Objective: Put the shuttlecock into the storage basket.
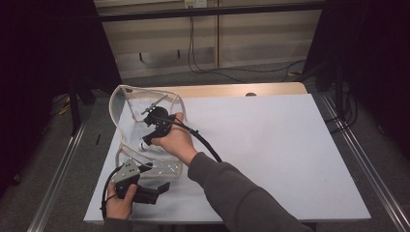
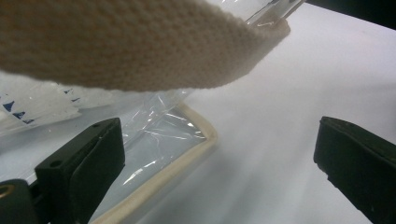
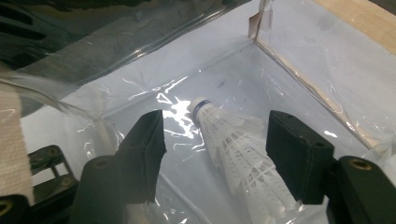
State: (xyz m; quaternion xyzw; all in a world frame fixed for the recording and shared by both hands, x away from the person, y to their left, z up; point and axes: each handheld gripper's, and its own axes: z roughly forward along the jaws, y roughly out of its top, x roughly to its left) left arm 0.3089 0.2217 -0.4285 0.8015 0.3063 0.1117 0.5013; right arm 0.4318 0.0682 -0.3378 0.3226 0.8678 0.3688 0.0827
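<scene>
Right gripper [image 1: 149, 137] sits inside the clear bag [image 1: 126, 99] at the table's [image 1: 270, 145] left side, held by the right hand [image 1: 170, 140]. In the right gripper view a white shuttlecock [image 3: 236, 149] lies on the bag's bottom between the two jaws, cork end pointing away from the gripper. Jaws stand apart; neither pad presses on the feathers, so the shuttlecock is released. Its skirt lies nearer the right-hand jaw.

Left gripper [image 1: 157, 189] rests at the bag's near edge, beside the cream trim [image 2: 187, 158]. Jaws wide, nothing between them. A woven strap [image 2: 130, 42] hangs across the top of the left gripper view.
</scene>
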